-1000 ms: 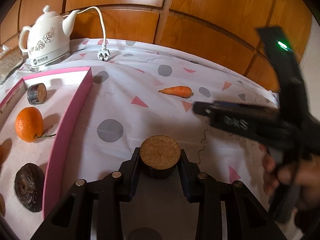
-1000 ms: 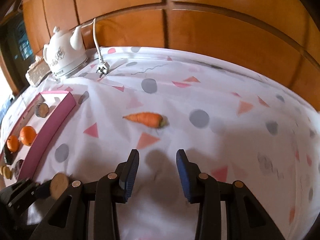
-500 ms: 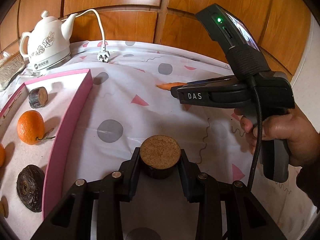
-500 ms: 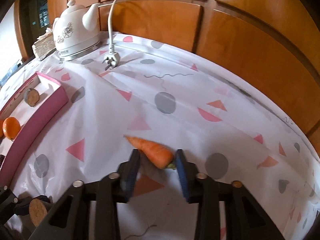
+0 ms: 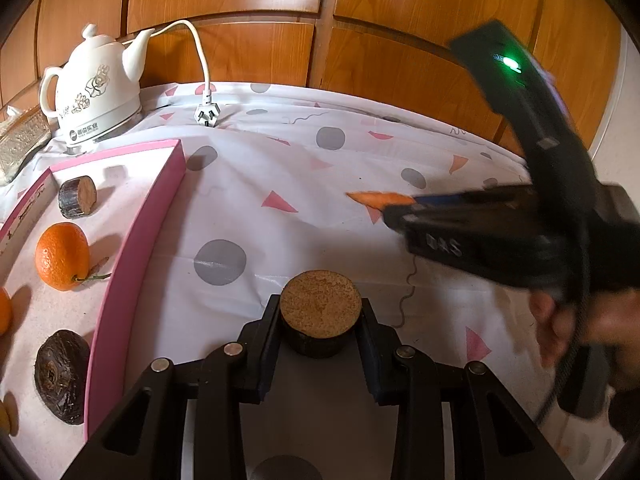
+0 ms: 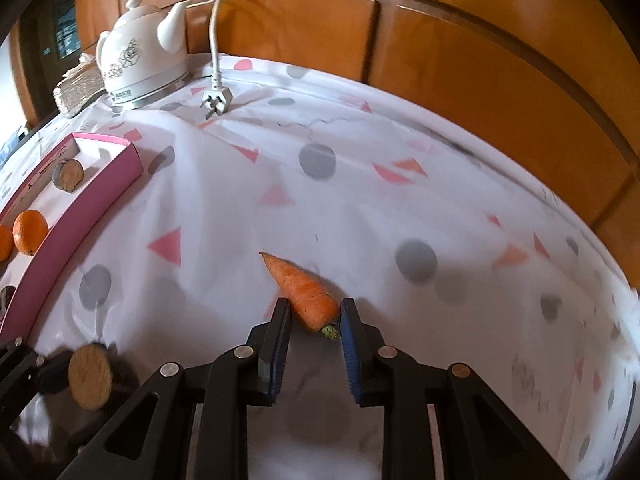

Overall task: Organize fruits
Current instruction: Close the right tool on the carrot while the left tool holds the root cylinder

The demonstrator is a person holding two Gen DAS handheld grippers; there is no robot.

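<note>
My left gripper [image 5: 320, 320] is shut on a dark round fruit piece with a tan cut face [image 5: 320, 308], held above the cloth right of the pink tray [image 5: 132, 240]; the piece also shows in the right wrist view [image 6: 90, 376]. My right gripper [image 6: 314, 316] is shut on the thick end of an orange carrot [image 6: 304, 292], whose tip points away. In the left wrist view the right gripper [image 5: 400, 210] holds the carrot [image 5: 376, 199] above the cloth. The tray holds an orange [image 5: 62, 256], a cut piece [image 5: 78, 196] and a dark round fruit [image 5: 62, 376].
A white kettle [image 5: 96, 88] stands at the back left with its cord and plug [image 5: 207, 114] lying on the patterned cloth. A woven box [image 5: 20, 144] sits left of the kettle. A wooden wall runs behind the table.
The right gripper has closed on the carrot's thick end and moved with it to the right. The left gripper still holds its fruit piece in the same place.
</note>
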